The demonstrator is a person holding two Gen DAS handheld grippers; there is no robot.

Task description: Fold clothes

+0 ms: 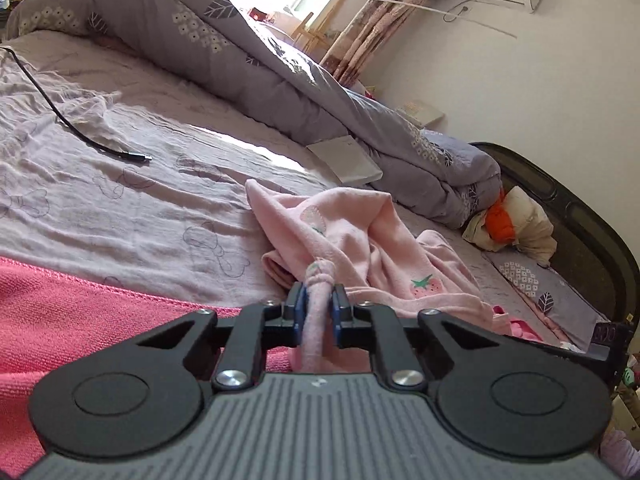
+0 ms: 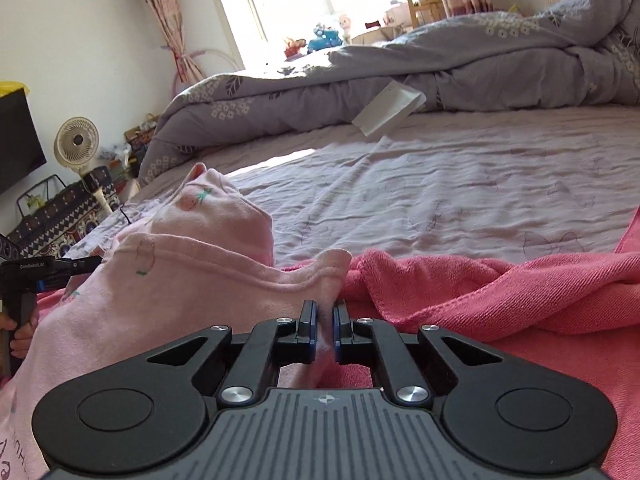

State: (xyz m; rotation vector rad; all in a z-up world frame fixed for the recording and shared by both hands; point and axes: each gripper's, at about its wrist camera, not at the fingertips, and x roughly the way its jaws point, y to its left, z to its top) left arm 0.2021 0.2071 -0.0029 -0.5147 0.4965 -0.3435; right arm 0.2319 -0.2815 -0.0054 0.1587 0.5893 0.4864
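In the left wrist view, our left gripper sits at lower centre with its jaws clamped on a bunched, rope-like roll of the pale pink garment, which lies crumpled just right of centre on the mauve bedsheet. We judge the main risk to be that so narrow a twist of cloth slips out, or that we have pinched more than one layer, so the piece would lift as a lump and not spread. The gripper points forward and slightly down, low over the deep pink towel at lower left. A black cable at upper left lies well apart (no snag likely there).

In the right wrist view, our right gripper at lower centre is closed on a thin edge of the same garment, which heaps up at left of centre. The towel lies rumpled just beside the pads on the right, so we could catch it and drag it along. This gripper also tilts down, close to the bed. At the far left edge the other gripper shows beside the cloth, with a hand on its handle.
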